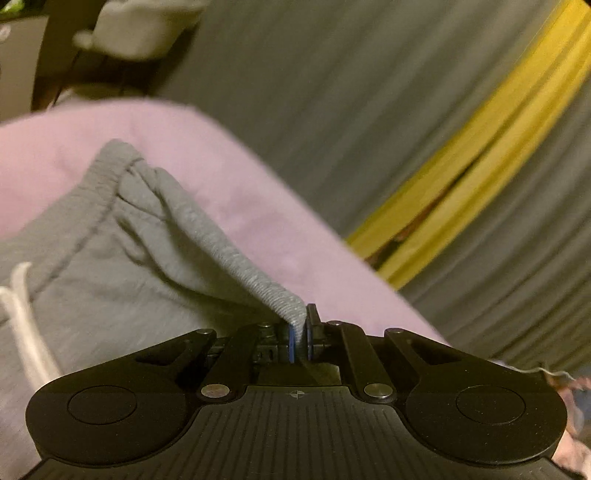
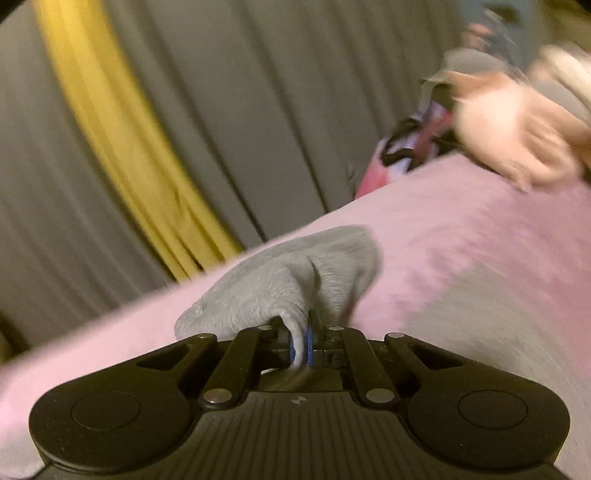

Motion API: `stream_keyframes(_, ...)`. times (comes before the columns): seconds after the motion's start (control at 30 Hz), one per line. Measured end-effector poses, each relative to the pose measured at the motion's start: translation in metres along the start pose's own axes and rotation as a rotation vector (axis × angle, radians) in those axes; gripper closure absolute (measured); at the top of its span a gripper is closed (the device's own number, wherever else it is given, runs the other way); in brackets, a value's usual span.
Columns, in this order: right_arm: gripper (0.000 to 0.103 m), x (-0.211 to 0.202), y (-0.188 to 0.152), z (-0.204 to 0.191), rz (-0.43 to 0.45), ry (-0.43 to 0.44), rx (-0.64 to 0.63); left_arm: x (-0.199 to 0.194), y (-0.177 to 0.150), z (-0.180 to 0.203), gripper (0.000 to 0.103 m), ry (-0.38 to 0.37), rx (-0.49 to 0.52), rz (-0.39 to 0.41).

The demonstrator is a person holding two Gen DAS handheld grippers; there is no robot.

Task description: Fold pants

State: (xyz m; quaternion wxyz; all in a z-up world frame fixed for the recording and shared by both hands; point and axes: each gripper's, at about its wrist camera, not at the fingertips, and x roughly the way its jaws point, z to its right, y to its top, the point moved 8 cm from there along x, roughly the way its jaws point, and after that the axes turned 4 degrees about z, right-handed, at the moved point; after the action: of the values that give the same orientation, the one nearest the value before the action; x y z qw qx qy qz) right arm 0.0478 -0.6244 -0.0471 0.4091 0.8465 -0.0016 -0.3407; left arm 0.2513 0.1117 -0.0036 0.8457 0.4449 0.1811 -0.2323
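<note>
Grey sweatpants (image 1: 110, 258) lie on a pink sheet (image 1: 258, 192). In the left wrist view their ribbed waistband (image 1: 236, 254) is pulled up taut into my left gripper (image 1: 301, 341), which is shut on it between its blue pads. A white drawstring (image 1: 26, 317) hangs at the left edge. In the right wrist view my right gripper (image 2: 300, 349) is shut on a bunched ribbed part of the grey pants (image 2: 295, 273), lifted off the pink sheet (image 2: 461, 229). How the remainder of the pants lies is hidden.
Grey curtains (image 1: 351, 92) with a yellow stripe (image 1: 491, 155) hang behind the bed. A blurred pale cloth (image 2: 517, 129) and colourful fabric (image 2: 417, 147) lie at the sheet's far right. A white object (image 1: 144, 26) sits at the top left.
</note>
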Motion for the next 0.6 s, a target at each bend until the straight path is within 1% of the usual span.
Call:
stream_keyframes(0.03, 0.097, -0.021, 0.004, 0.019, 0.021, 0.009, 0.062, -0.025, -0.009, 0.000, 0.094, -0.028, -0.002, 0.019)
stream_keyframes(0.07, 0.097, -0.037, 0.004, 0.034, 0.030, 0.024, 0.102, -0.048, -0.023, -0.003, 0.093, -0.041, -0.002, 0.024)
stream_keyframes(0.1, 0.097, -0.051, 0.000, 0.050, 0.029, 0.035, 0.146, -0.063, -0.038, -0.007, 0.093, -0.035, 0.000, 0.006)
stream_keyframes(0.13, 0.097, -0.062, -0.007, 0.066, 0.015, 0.023, 0.172, -0.074, -0.056, -0.015, 0.092, -0.011, 0.003, -0.023)
stream_keyframes(0.17, 0.096, -0.068, -0.016, 0.080, -0.005, -0.003, 0.180, -0.085, -0.072, -0.025, 0.087, 0.014, -0.002, -0.049)
stream_keyframes(0.2, 0.096, -0.072, -0.027, 0.096, -0.027, -0.041, 0.189, -0.091, -0.091, -0.040, 0.084, 0.046, -0.026, -0.076)
stream_keyframes(0.23, 0.092, -0.072, -0.039, 0.114, -0.063, -0.090, 0.212, -0.094, -0.103, -0.055, 0.076, 0.081, -0.053, -0.096)
stream_keyframes(0.27, 0.088, -0.069, -0.051, 0.130, -0.106, -0.128, 0.252, -0.096, -0.115, -0.072, 0.071, 0.120, -0.090, -0.119)
stream_keyframes(0.3, 0.087, -0.066, -0.064, 0.148, -0.151, -0.172, 0.325, -0.097, -0.123, -0.087, 0.068, 0.141, -0.134, -0.131)
stream_keyframes(0.33, 0.087, -0.065, -0.072, 0.161, -0.178, -0.196, 0.390, -0.099, -0.125, -0.099, 0.053, 0.155, -0.160, -0.130)
stream_keyframes(0.37, 0.087, -0.063, -0.081, 0.169, -0.205, -0.189, 0.441, -0.104, -0.122, -0.107, 0.036, 0.168, -0.172, -0.107)
stream_keyframes(0.4, 0.087, -0.060, -0.087, 0.172, -0.232, -0.159, 0.483, -0.108, -0.115, -0.115, 0.027, 0.181, -0.190, -0.058)
stream_keyframes(0.43, 0.084, -0.059, -0.090, 0.172, -0.245, -0.133, 0.519, -0.112, -0.110, -0.121, 0.017, 0.185, -0.208, -0.011)
stream_keyframes(0.47, 0.076, -0.059, -0.091, 0.169, -0.243, -0.102, 0.539, -0.115, -0.101, -0.125, 0.009, 0.196, -0.225, 0.046)
stream_keyframes(0.5, 0.069, -0.057, -0.091, 0.164, -0.245, -0.080, 0.529, -0.116, -0.092, -0.126, 0.004, 0.202, -0.221, 0.091)
stream_keyframes(0.53, 0.060, -0.056, -0.091, 0.159, -0.247, -0.067, 0.511, -0.116, -0.086, -0.125, 0.001, 0.203, -0.206, 0.115)
stream_keyframes(0.57, 0.058, -0.053, -0.090, 0.155, -0.245, -0.062, 0.498, -0.109, -0.080, -0.126, 0.001, 0.218, -0.198, 0.112)
stream_keyframes(0.6, 0.059, -0.051, -0.088, 0.152, -0.242, -0.063, 0.485, -0.098, -0.077, -0.129, 0.001, 0.229, -0.199, 0.087)
